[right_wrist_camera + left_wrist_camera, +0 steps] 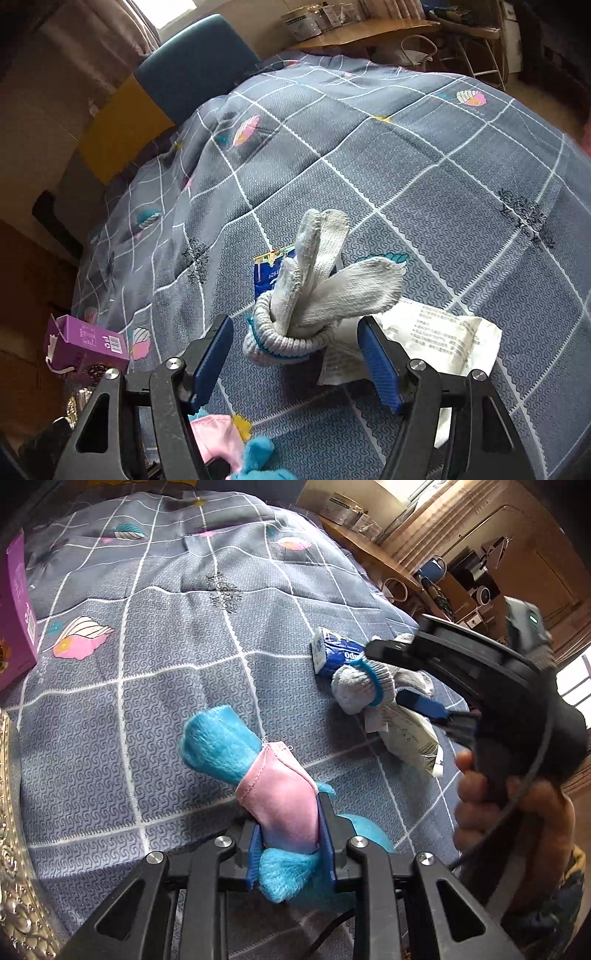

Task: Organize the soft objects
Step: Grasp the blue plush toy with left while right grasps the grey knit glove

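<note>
A: Left wrist view, lower centre: left gripper (290, 843) has its jaws clamped on the plush toy (258, 775), squashy and light.

B: Right gripper (295, 360)?

A: Jaws wide, either side of the knit glove (317, 295), mid-frame on the bedspread (443, 184). Limp; take the cuff.

B: Count?

A: One toy, one glove, one blue pack (334, 653), one white packet (443, 332).

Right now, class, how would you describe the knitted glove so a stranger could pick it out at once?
Start on the grey checked bedspread. Between the open right tongs lies a rolled grey-white knitted work glove with a blue-trimmed cuff. Unlike the blue tissue pack and white printed pouch beside it, it is knitted, with fingers sticking up.
</note>
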`<move>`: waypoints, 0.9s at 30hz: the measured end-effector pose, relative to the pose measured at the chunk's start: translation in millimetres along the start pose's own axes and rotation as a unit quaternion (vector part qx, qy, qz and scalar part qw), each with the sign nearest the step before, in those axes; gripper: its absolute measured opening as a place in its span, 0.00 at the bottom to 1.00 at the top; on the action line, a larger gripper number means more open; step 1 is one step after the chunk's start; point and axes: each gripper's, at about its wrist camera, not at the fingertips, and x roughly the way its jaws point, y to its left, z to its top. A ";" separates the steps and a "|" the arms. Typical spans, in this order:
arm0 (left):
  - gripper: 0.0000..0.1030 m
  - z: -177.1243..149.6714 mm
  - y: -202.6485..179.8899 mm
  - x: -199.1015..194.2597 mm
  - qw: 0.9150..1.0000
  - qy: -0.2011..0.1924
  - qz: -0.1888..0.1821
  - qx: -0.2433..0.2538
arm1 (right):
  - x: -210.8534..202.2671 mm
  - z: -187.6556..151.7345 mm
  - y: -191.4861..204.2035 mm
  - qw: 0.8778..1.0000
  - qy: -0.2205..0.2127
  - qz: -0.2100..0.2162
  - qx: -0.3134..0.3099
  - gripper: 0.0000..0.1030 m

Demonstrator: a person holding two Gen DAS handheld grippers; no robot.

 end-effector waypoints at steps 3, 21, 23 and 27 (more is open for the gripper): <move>0.25 -2.8 3.7 -0.4 1.000 0.002 -0.002 -0.001 | 20.4 8.0 8.1 1.000 0.003 -0.025 -0.017 0.55; 0.23 86.5 12.4 -87.4 0.996 -0.083 0.026 -0.023 | 24.1 -24.5 56.4 0.979 0.060 -0.021 -0.194 0.31; 0.23 109.2 21.0 -94.7 0.994 -0.091 0.038 -0.039 | 25.7 -29.7 64.6 0.973 0.063 -0.023 -0.221 0.31; 0.23 150.2 43.3 -112.3 0.989 -0.107 0.077 -0.068 | 28.9 -36.5 74.7 0.963 0.060 -0.033 -0.260 0.31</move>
